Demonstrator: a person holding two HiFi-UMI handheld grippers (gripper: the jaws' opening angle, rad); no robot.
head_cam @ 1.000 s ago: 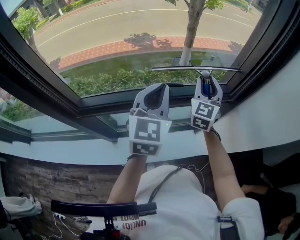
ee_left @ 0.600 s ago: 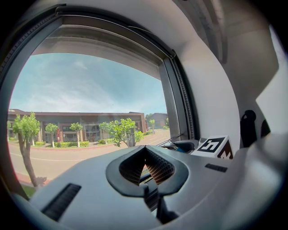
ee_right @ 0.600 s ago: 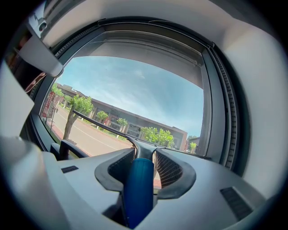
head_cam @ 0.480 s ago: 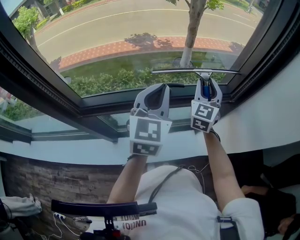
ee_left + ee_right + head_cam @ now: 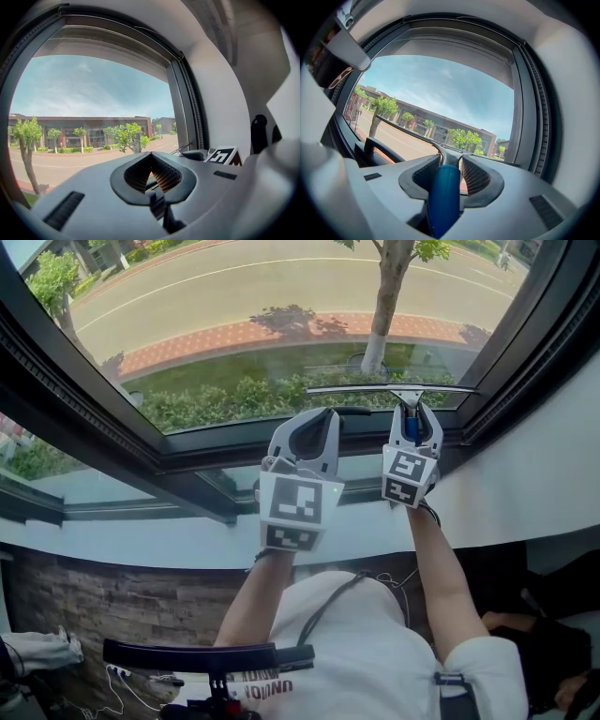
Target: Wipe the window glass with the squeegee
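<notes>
The squeegee's long thin blade (image 5: 392, 389) lies level across the lower right of the window glass (image 5: 234, 324). Its blue handle (image 5: 411, 421) runs down into my right gripper (image 5: 412, 409), which is shut on it. In the right gripper view the blue handle (image 5: 444, 197) sits between the jaws and the blade (image 5: 403, 129) crosses the pane. My left gripper (image 5: 319, 414) hovers just left of it in front of the lower frame. It is shut, its jaw tips meeting with nothing between them (image 5: 151, 155).
A black window handle (image 5: 352, 411) sits on the lower frame (image 5: 216, 451) between the grippers. Dark frame posts (image 5: 525, 343) close in on the right, and a white sill (image 5: 141, 540) runs below. A black bar (image 5: 206, 655) is near the person's body.
The squeegee blade has slid a little way down the glass, and the right gripper has come down with it. The left gripper has stayed where it was.
</notes>
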